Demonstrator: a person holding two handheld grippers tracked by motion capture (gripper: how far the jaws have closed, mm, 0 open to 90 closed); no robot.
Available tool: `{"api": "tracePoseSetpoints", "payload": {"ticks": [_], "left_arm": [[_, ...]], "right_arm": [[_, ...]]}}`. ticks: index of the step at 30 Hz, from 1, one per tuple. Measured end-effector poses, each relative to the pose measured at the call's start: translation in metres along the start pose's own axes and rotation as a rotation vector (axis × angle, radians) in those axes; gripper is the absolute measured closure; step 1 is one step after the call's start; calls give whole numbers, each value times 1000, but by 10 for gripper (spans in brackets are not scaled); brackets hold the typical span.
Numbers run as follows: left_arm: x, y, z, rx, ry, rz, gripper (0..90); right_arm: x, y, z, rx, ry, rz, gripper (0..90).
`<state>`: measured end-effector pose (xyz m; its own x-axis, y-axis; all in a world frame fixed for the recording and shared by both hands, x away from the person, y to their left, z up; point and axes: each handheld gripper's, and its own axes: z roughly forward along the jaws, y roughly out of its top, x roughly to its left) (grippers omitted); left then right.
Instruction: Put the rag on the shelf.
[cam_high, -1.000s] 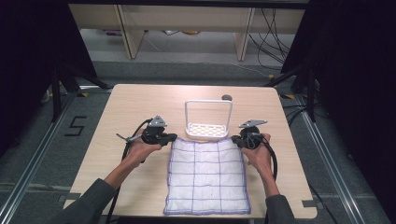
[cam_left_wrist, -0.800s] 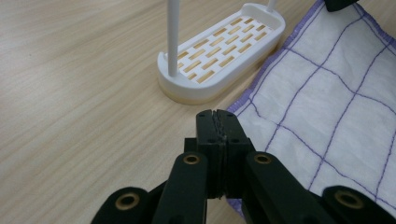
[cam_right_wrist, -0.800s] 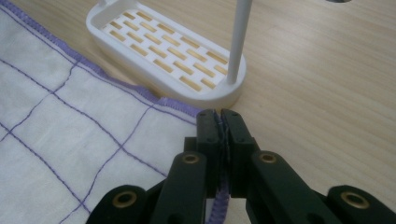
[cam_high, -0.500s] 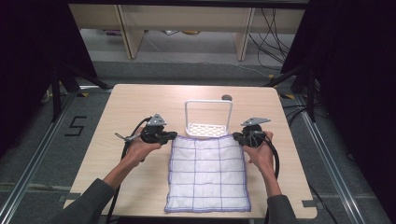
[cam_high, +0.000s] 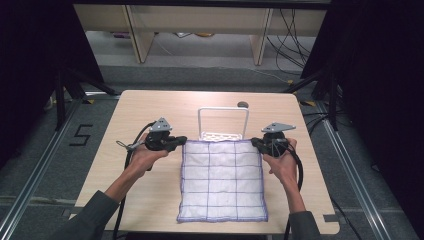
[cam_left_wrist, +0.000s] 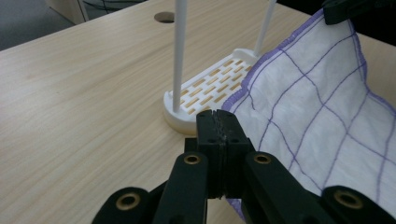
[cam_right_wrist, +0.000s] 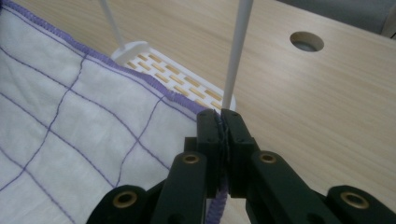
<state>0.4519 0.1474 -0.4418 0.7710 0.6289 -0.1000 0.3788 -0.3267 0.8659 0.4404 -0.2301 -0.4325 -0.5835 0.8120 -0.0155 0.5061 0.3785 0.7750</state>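
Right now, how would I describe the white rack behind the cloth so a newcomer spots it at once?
Start at the wooden table and find the purple-checked cloth lying in its middle. Just past the cloth's far edge stands the white rack: a slotted flat base with a thin upright loop rising from it. It is the one rigid white thing there, and it stands just before a small round hole in the tabletop.

Your left gripper (cam_high: 176, 142) and right gripper (cam_high: 256, 143) are matte black, each topped by a grey 3-cornered plate and trailing a black cable. Up close, each shows 2 flat black jaws with ridged inner faces on jointed black links fixed by brass-coloured rivets. You wear dark grey long sleeves (cam_high: 87, 216).
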Motion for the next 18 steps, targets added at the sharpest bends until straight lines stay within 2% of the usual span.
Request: {"api": "tracePoseSetpoints", "payload": {"ticks": [1, 2, 3, 4, 6, 7, 9, 10, 11, 14, 15, 16, 17, 18], "left_arm": [[-3, 0, -5, -2, -7, 12, 887], [-8, 0, -9, -5, -13, 24, 887], [-12, -1, -13, -3, -22, 36, 888], [-16, -3, -18, -9, -36, 41, 888], [-25, -7, -30, -16, -72, 45, 888], [-30, -11, -36, -24, -88, 48, 887], [-45, -23, -52, -4, -109, 86, 888], [-49, -28, -56, 1, -118, 96, 888], [-49, -28, -56, 1, -118, 96, 888], [-61, -44, -66, 6, -134, 96, 888], [-64, -49, -67, 15, -153, 94, 888], [-68, -53, -68, 30, -168, 102, 888], [-78, -64, -69, 63, -185, 125, 888], [-78, -64, -69, 63, -185, 125, 887]], "right_arm": [[6, 1, -10, -18, 0, -4, 875], [6, 1, -10, -18, 0, -4, 875], [13, 0, -22, -25, 5, -18, 875], [13, 0, -22, -25, 5, -18, 875], [20, -3, -34, -27, 27, -27, 876], [24, -6, -40, -34, 31, -33, 875], [37, -18, -58, -42, 31, -69, 875], [41, -23, -64, -35, 30, -69, 876], [46, -29, -69, -34, 32, -74, 875], [55, -41, -78, -22, 36, -71, 875], [57, -47, -81, -25, 40, -98, 876], [64, -59, -85, -12, 48, -99, 875], [67, -65, -86, -3, 55, -103, 875], [67, -65, -86, -3, 55, -103, 875]]}}
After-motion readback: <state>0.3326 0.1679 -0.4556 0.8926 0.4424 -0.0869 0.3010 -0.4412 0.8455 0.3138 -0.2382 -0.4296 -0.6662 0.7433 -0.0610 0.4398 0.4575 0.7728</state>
